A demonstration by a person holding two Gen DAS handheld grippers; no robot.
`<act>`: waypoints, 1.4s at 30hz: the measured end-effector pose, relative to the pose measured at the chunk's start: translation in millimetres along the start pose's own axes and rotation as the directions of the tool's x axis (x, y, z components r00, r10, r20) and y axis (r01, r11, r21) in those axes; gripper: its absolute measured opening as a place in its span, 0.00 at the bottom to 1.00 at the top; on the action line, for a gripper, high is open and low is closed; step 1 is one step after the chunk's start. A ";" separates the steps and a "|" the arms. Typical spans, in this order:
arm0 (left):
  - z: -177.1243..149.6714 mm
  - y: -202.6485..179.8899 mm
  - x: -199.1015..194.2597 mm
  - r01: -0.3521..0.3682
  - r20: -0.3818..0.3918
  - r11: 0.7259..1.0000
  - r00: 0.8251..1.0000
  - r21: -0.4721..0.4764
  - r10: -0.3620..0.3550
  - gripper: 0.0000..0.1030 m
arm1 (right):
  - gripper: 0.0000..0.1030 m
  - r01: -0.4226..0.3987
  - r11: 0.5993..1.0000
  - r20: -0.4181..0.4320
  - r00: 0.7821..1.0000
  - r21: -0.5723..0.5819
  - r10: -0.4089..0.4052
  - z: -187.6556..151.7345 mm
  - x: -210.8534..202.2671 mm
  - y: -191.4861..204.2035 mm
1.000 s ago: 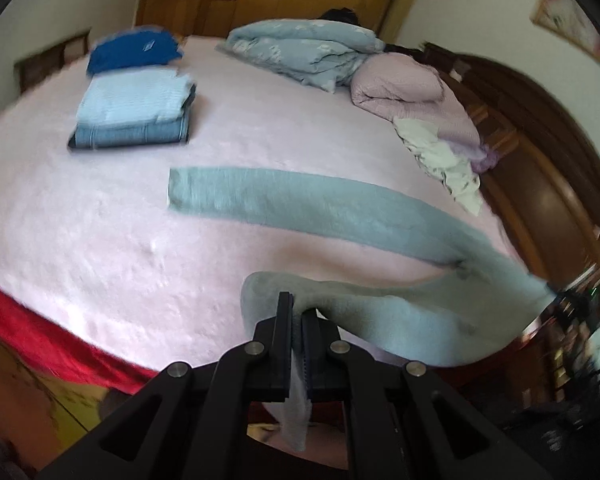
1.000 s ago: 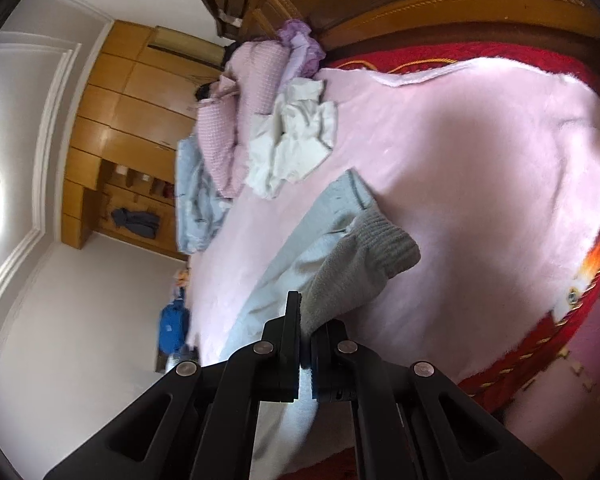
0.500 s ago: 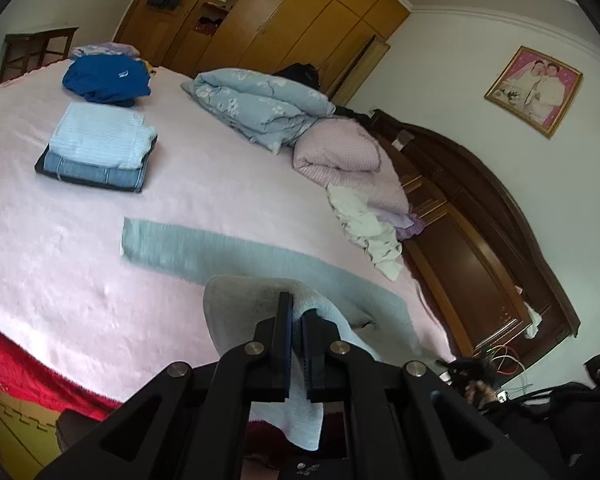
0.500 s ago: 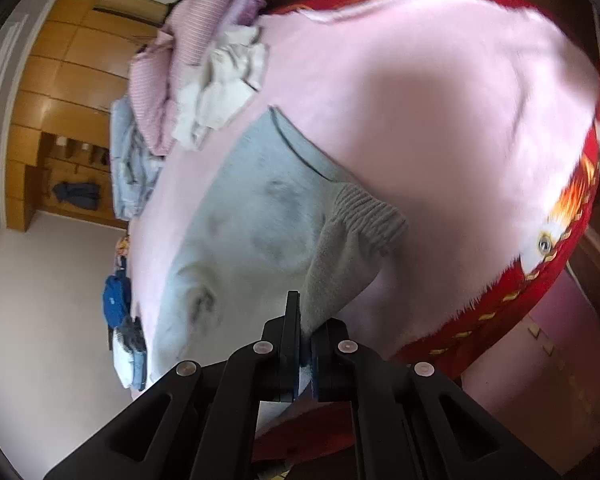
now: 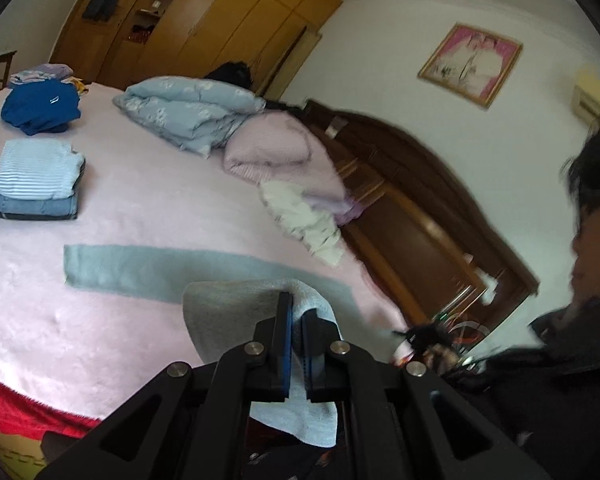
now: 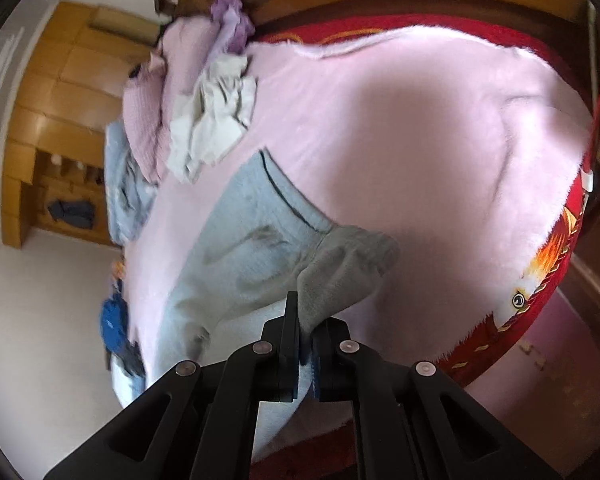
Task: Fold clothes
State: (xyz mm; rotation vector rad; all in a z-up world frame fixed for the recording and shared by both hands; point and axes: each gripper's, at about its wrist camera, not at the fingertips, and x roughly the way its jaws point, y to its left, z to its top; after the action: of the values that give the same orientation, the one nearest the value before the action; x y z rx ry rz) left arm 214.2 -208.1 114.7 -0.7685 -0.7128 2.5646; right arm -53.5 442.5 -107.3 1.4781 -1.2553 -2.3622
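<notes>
A pair of light grey-blue sweatpants lies across the pink bed cover, one leg stretched flat to the left. My left gripper is shut on the cuff end of the other leg, lifted and folded back toward me. My right gripper is shut on the ribbed waistband of the same sweatpants, held just above the bed near its front edge.
A folded stack of striped top and jeans and a blue garment lie at the far left. A blue duvet, pink blanket and white clothes sit by the wooden headboard. A person is at the right.
Both grippers have lifted and pulled their ends of the sweatpants back toward the near edge. The left view has tilted up, showing more of the wall and the person.
</notes>
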 end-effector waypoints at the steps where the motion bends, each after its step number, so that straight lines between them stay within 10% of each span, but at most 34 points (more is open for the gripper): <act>1: 4.4 -1.3 -3.3 0.006 0.011 1.000 1.000 0.006 -0.006 0.02 | 0.07 -0.007 1.000 -0.008 1.000 0.004 0.007 -1.5 3.1 0.4; 17: 6.3 39.0 23.2 -0.040 -0.094 0.998 0.995 -0.044 0.036 0.02 | 0.07 0.034 0.999 0.067 0.997 -0.033 -0.032 37.9 -19.0 24.6; 20: 10.8 32.0 18.3 -0.056 -0.084 0.998 0.995 0.007 0.056 0.02 | 0.07 0.068 0.993 -0.034 0.997 -0.100 -0.072 44.7 -8.1 31.8; 24: 10.3 46.1 18.9 -0.068 -0.076 0.996 0.995 -0.053 0.064 0.02 | 0.11 0.208 0.964 -0.248 0.937 -0.163 -0.244 23.1 23.9 14.4; 30: 5.9 60.3 49.0 -0.084 -0.149 0.993 0.986 -0.085 0.070 0.02 | 0.19 0.454 0.876 0.027 0.889 -0.164 -0.456 33.5 -21.6 6.2; 32: 6.1 63.0 57.1 -0.085 -0.162 0.992 0.984 -0.092 0.069 0.02 | 0.22 0.359 0.911 0.065 0.933 -0.201 -0.353 49.3 -21.2 27.8; 35: 5.4 67.1 65.5 -0.088 -0.167 0.990 0.984 -0.112 0.069 0.02 | 0.53 0.185 0.934 0.035 0.982 -0.306 -0.183 75.0 9.5 66.6; 42: 3.1 66.0 76.8 -0.134 -0.182 0.979 0.978 -0.154 0.105 0.02 | 0.48 0.177 0.868 -0.040 0.975 -0.463 -0.220 124.5 141.0 115.9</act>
State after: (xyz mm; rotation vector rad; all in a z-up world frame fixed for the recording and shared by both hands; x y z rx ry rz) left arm 139.1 -225.9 49.0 -1.1045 -0.8538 2.5258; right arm -263.8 374.6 -104.8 1.5833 -0.4840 -2.4450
